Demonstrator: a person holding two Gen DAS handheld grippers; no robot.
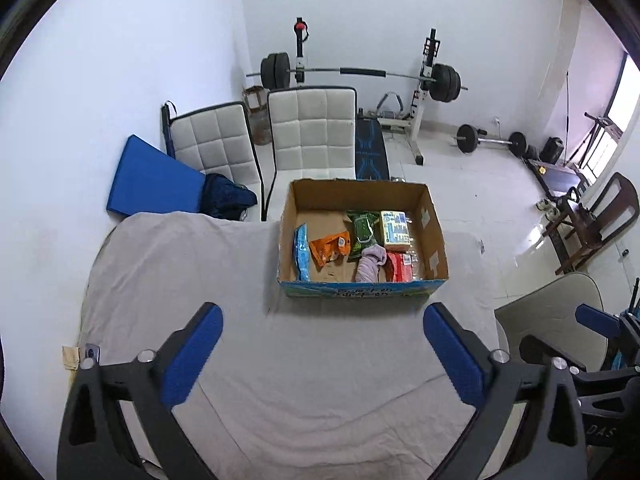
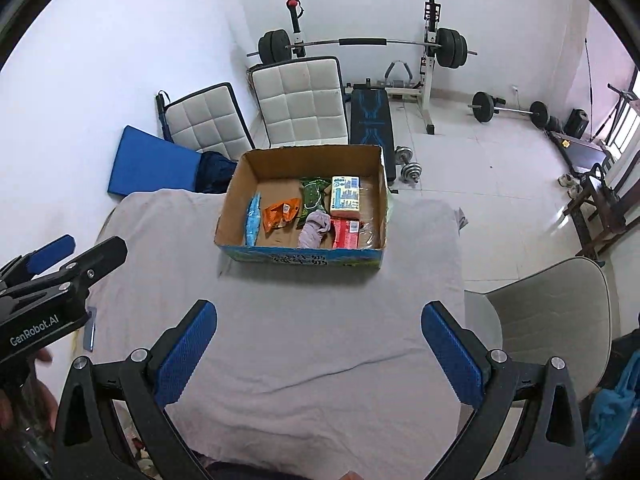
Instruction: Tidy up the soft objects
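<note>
Both tools hang above the cloth-covered table (image 2: 320, 340), pointing down at it, and neither carries anything. The left tool (image 1: 322, 344) has its jaws spread wide with only bare cloth between the blue pads; the right tool (image 2: 319, 340) stands just as wide and just as empty.

The soft things all lie in the cardboard box (image 1: 434, 232), which sits at twelve o'clock from each tool, at the far edge of the table. Inside, from nine o'clock to three o'clock: a blue pouch (image 1: 302, 252) leaning against the left wall, an orange packet (image 1: 329, 249), a green packet (image 1: 362, 232) with a lilac cloth bundle (image 1: 370, 265) just in front of it, then a pale yellow pack (image 1: 395, 229) behind a red pack (image 1: 400, 267). The right end of the box floor seems to hold clear wrapping, but I cannot tell what it is.

No loose item shows on the cloth around the box in either view. My judgement is that the gathering is done or nearly so; what may be left is at most tidying the items within the box, since they lie at mixed angles.
</note>
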